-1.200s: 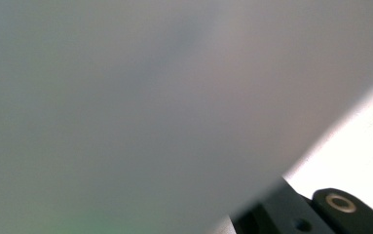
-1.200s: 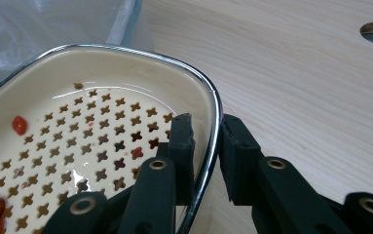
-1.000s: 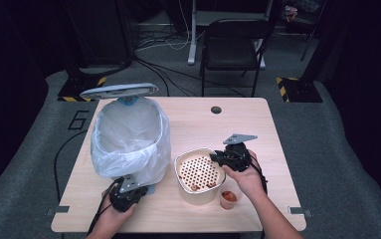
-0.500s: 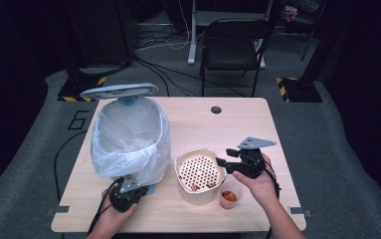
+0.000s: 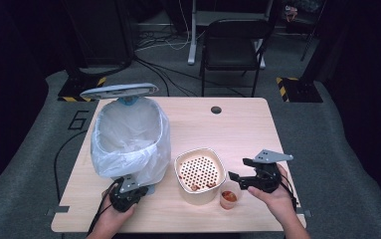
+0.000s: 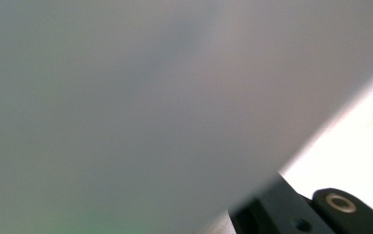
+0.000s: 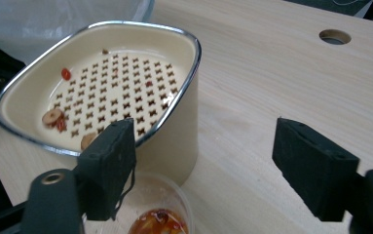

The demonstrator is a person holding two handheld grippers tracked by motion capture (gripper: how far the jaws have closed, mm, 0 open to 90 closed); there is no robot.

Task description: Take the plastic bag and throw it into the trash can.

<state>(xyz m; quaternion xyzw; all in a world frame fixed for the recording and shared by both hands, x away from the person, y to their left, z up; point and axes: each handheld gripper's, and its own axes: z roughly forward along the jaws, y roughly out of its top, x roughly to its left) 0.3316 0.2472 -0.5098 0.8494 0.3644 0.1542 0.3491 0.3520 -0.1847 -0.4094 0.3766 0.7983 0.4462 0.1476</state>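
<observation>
A cream perforated basket (image 5: pixel 184 160) stands at the table's front centre, with a few red and tan food slices (image 7: pixel 52 117) on its holed floor. A small clear cup (image 5: pixel 229 196) of red pieces sits against its front right side, also low in the right gripper view (image 7: pixel 157 222). My right gripper (image 5: pixel 237 178) is open just right of the basket, above the cup, jaws wide apart (image 7: pixel 208 165) and holding nothing. My left gripper (image 5: pixel 124 195) sits low at the foot of a bin lined with a white bag (image 5: pixel 128 139); the left gripper view is a grey blur.
The bin's grey lid (image 5: pixel 118 90) stands raised at the back. The wooden table (image 5: pixel 247 129) has a round cable hole (image 5: pixel 216 109) near its far edge. A black chair (image 5: pixel 233 45) stands beyond the table.
My right gripper has drawn away from the basket's rim, to the right and towards the front edge. The left gripper and the bin have not moved.
</observation>
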